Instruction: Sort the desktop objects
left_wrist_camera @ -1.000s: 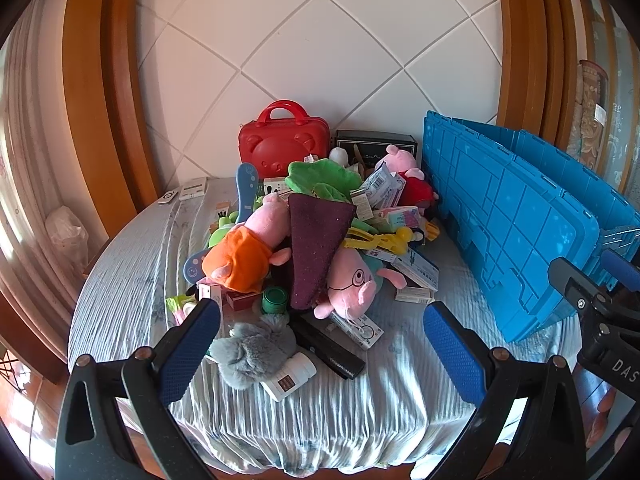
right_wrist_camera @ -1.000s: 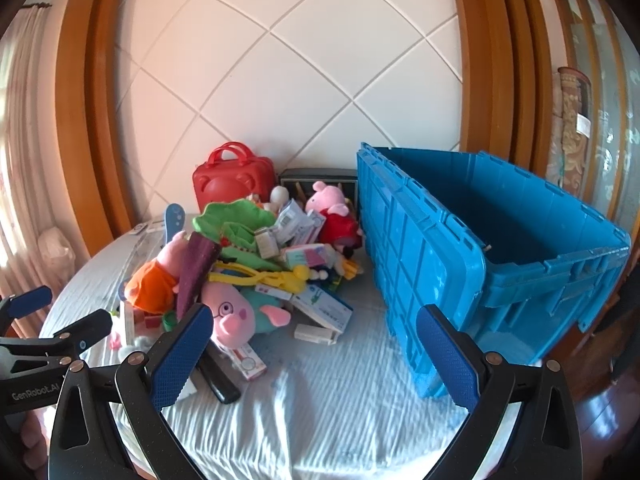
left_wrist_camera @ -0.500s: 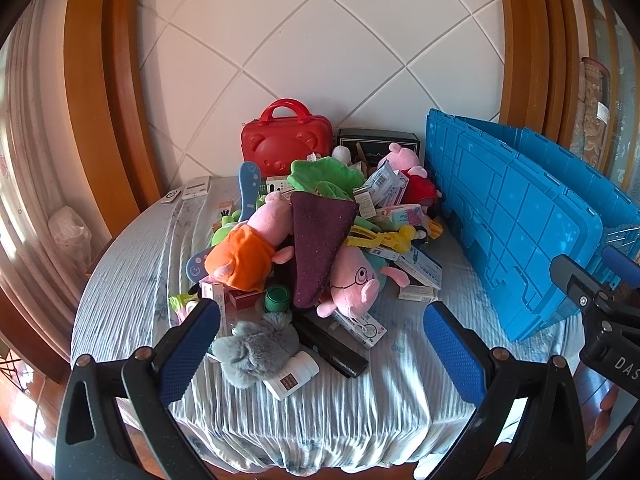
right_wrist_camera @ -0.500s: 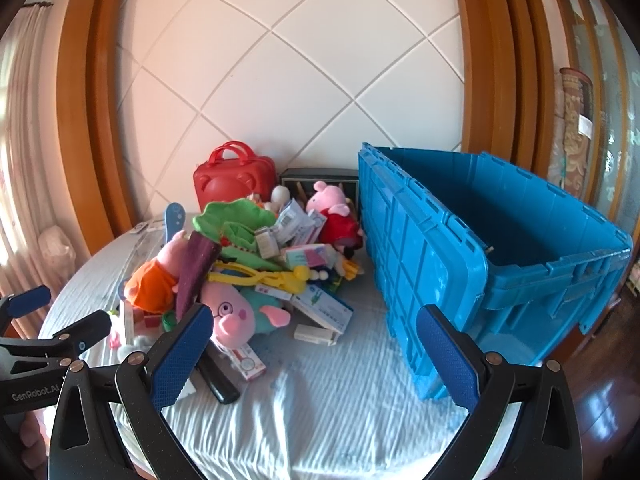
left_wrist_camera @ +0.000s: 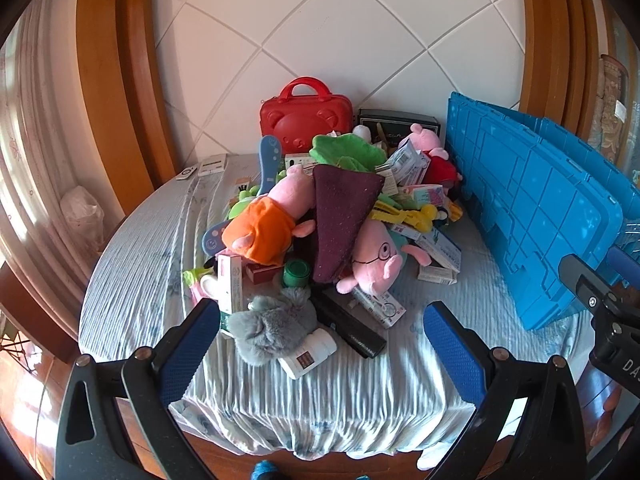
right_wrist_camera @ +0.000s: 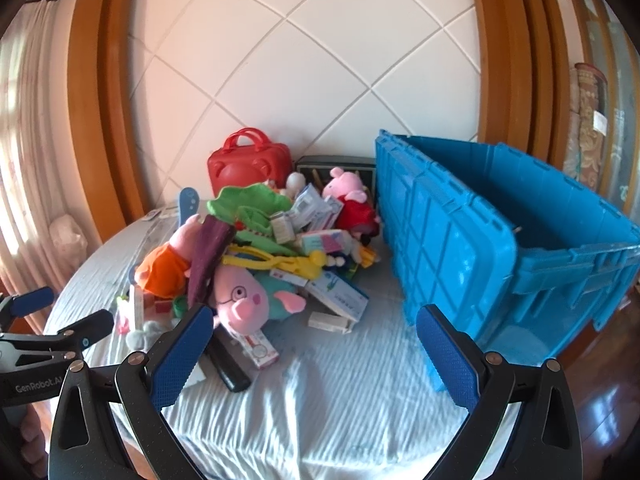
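Toy pile heaped on counter beside blue crate.
Left gripper and right gripper are held wide apart, nothing gripped.

Box labels unreadable (too small); crate cut off rightward.

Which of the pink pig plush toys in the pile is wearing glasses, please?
The pig plush with round glasses at the pile's near edge, in a teal outfit. The orange-dressed pig and the red-dressed pig show no glasses.
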### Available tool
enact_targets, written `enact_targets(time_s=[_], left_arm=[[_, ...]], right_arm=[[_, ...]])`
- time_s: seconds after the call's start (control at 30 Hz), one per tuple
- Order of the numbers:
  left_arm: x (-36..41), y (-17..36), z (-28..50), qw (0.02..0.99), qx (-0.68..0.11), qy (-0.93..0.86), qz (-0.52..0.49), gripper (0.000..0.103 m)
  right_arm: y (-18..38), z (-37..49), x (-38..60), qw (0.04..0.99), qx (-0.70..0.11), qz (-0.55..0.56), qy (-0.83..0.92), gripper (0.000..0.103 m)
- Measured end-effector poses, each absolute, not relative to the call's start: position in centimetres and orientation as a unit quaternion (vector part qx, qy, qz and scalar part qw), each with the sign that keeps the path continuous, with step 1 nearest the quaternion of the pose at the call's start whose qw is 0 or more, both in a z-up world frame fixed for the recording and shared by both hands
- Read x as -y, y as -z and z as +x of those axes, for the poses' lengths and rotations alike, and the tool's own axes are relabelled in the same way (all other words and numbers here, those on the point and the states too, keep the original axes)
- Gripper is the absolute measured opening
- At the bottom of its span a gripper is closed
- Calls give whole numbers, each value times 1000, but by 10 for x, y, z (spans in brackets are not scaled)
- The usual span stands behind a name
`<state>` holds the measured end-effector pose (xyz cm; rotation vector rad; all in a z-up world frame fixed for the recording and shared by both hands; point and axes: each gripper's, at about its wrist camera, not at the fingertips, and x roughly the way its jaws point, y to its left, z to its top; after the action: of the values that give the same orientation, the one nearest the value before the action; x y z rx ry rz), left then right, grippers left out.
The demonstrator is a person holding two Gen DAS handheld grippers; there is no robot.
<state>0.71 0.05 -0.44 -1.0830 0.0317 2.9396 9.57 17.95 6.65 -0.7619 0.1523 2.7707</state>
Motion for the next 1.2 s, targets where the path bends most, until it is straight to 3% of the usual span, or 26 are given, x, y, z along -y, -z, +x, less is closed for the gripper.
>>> enact_targets(time_s=[0.6, 1.2], left_arm=[[62, 54, -53, 7, 1, -915, -403, 103], [90, 144, -113, 23, -5, -878, -478, 103]], right_arm=[[-40, 24, -149, 81, -50, -277, -956, 103], [61, -43, -139, 74, -42, -416, -905, 103]])
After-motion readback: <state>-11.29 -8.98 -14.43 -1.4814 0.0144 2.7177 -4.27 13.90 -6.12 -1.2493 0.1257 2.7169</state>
